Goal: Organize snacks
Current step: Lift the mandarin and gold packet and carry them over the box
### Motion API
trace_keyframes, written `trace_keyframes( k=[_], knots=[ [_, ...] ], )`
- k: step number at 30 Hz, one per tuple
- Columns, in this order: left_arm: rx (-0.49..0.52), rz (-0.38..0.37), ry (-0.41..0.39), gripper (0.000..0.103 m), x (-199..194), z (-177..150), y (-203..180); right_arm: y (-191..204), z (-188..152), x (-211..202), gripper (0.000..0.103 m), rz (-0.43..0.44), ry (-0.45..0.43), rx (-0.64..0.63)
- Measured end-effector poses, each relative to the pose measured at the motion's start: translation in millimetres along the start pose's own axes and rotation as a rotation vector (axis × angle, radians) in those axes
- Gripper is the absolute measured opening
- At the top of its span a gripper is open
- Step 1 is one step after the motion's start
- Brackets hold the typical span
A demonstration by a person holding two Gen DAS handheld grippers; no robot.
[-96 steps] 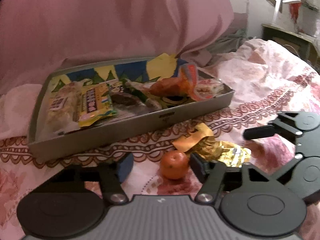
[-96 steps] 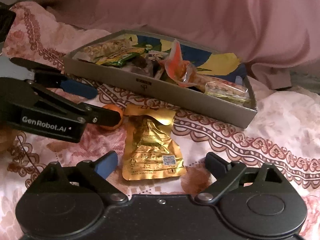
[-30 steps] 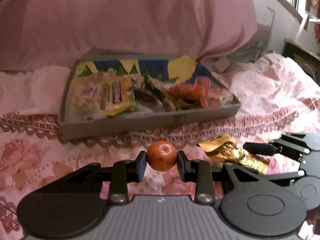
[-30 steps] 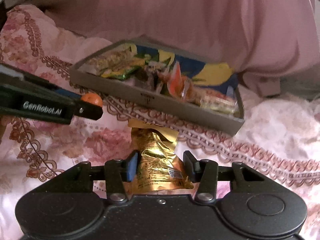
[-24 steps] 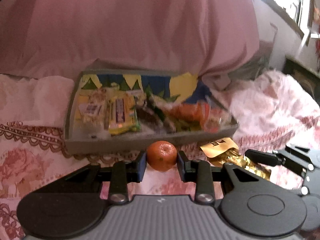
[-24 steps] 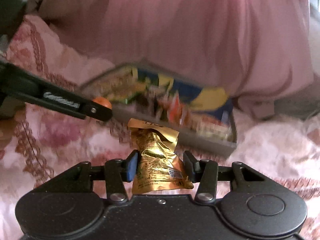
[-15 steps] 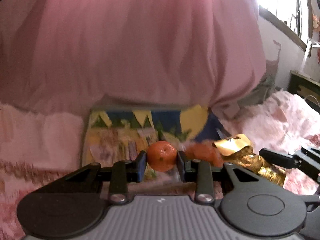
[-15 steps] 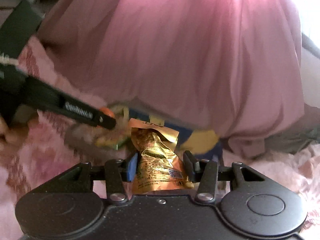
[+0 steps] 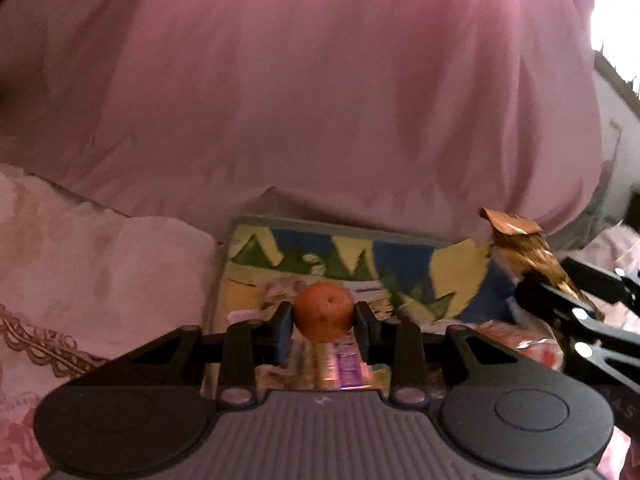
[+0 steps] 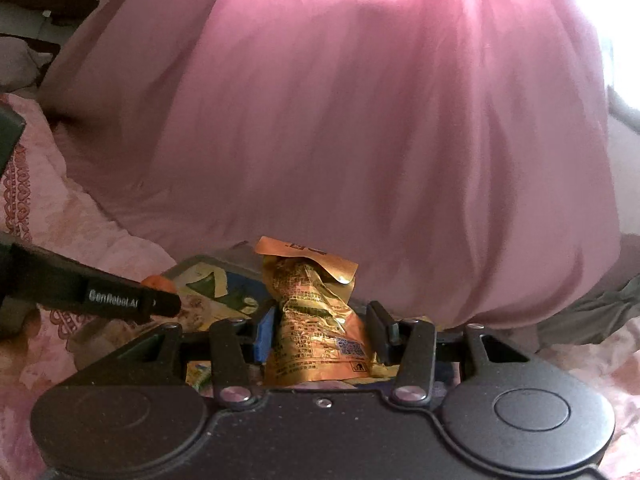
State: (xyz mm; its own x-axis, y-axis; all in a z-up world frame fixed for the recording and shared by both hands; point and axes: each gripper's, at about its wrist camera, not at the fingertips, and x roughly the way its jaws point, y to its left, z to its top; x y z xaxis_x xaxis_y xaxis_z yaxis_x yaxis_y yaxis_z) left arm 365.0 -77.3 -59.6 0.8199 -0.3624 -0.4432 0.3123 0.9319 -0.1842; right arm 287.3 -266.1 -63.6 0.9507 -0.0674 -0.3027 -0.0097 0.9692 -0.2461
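Gold pouch (image 10: 316, 320) upright, long axis vertical, clamped in R jaws; L jaws pinch orange (image 9: 324, 317).

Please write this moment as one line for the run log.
left gripper: shut on mandarin | right gripper: shut on gold snack pouch | both held above snack tray | neither released

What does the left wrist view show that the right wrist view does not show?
Only the left wrist view shows the left claw shut on the whole mandarin, and the tray's painted inside. Only the right wrist view shows the right claw shut on the printed face of the gold snack pouch. Both show the mandarin, the pouch, the tray and the pink curtain behind.
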Motion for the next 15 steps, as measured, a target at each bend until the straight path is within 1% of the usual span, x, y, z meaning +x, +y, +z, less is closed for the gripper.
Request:
trace_keyframes(
  k=[3,4,8,10,15],
  knots=[
    [0.029,0.022,-0.001,0.036,4,-3,1,5,-6,15,0.050,0.016,0.041,0.006],
    [0.025,0.021,0.003,0.036,6,-3,2,12,-9,16,0.050,0.018,0.056,0.003],
    [-0.001,0.014,0.026,0.036,10,-5,5,16,-18,26,0.050,0.024,0.128,-0.001],
    [0.002,0.016,0.029,0.036,13,-5,4,17,-21,26,0.050,0.020,0.144,-0.009],
    [-0.001,0.004,0.033,0.036,10,-6,2,15,-28,25,0.050,0.026,0.180,0.022]
  ],
)
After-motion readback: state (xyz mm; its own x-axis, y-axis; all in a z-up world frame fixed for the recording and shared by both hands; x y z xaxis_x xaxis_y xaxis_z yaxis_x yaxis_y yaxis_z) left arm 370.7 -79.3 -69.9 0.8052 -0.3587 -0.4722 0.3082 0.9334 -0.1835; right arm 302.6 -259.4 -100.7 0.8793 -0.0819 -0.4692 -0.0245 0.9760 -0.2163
